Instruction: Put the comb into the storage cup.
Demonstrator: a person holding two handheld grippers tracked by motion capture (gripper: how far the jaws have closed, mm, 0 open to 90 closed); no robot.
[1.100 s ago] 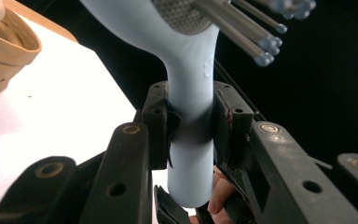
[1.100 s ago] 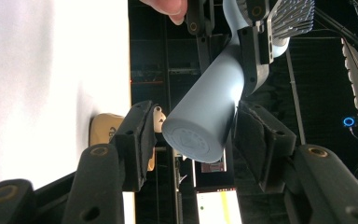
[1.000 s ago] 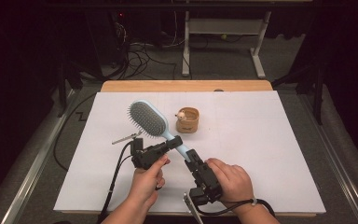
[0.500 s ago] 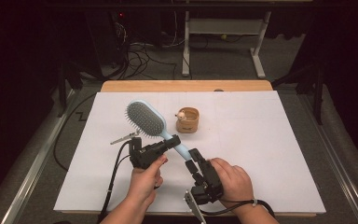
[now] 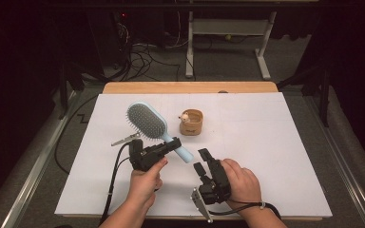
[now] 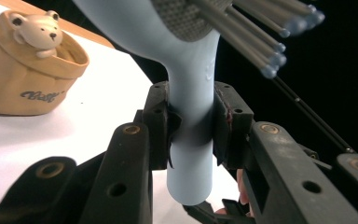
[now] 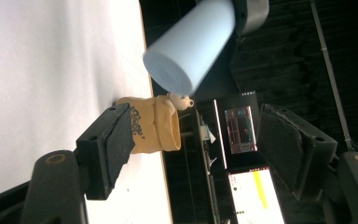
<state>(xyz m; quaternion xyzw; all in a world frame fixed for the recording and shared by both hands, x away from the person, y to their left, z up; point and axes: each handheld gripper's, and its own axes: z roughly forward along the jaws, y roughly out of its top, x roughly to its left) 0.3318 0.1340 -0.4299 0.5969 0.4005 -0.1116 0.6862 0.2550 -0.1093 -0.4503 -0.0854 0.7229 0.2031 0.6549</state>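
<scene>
Hairbrush (image 5: 147, 122): pale blue matte plastic, oval head with a grey pad of ball-tipped bristles, round smooth handle; held off the table left of centre in the high view.
Left gripper (image 5: 164, 147): black jaws clamped on the brush handle just below the neck.
Right gripper (image 5: 202, 160): jaws apart, just been opening, nothing between them; brush handle's blunt end near, untouched.
Pot (image 5: 191, 122): tan, sack-shaped, small bear on the rim, centre frame.
Table (image 5: 266, 137): flat white sheet.
</scene>
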